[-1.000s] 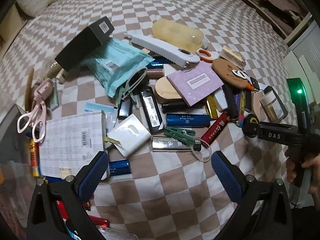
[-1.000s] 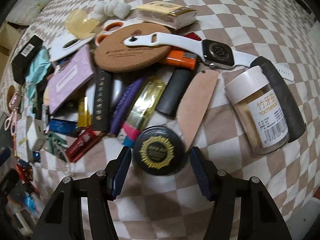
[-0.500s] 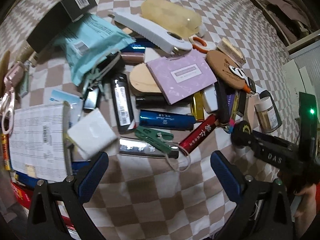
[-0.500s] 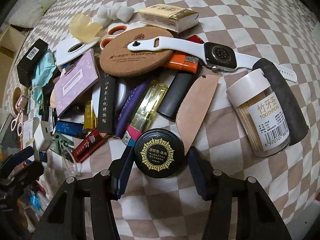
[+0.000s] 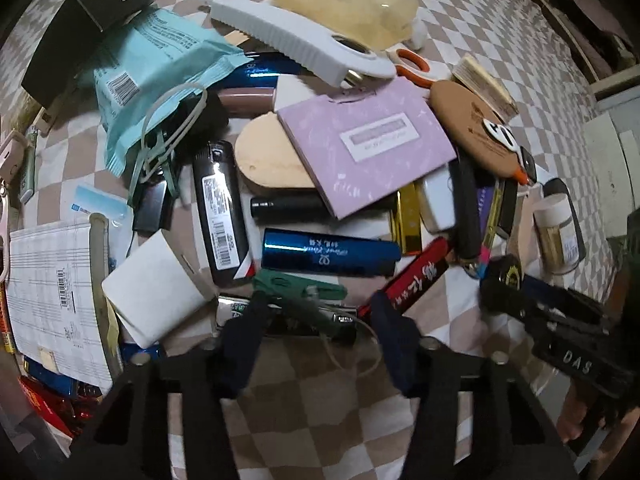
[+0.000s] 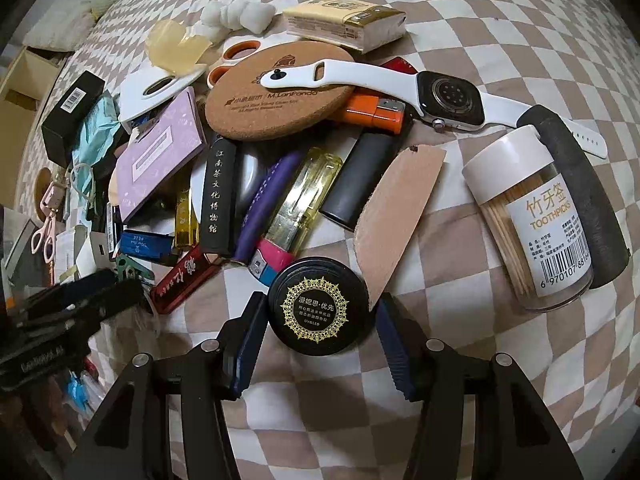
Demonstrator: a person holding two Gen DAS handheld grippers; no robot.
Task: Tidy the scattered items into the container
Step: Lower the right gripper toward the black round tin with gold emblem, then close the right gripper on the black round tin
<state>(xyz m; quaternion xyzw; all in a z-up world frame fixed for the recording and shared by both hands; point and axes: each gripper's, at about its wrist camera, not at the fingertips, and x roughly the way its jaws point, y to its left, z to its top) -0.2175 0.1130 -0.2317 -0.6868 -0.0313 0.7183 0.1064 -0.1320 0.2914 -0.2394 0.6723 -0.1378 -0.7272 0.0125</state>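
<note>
Flanking black round tin (image 6: 318,306) lying lid-up, right gripper (image 6: 318,336) jaws open, untouching, left gripper (image 5: 316,334) jaws open.

Bare checkered cloth (image 6: 460,360) near both grippers, dense clutter pile (image 5: 320,184) ahead, toothpick jar (image 6: 532,224) rightward

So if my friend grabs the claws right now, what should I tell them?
Right claw: open, straddling the black round tin, not yet squeezing.
Left claw: open, closing in on the green clip lying over a silver lighter.
Everything lies piled on the checkered cloth; the container isn't in view.
Done: nothing packed that I can see.
Left: grab, then move each item.
</note>
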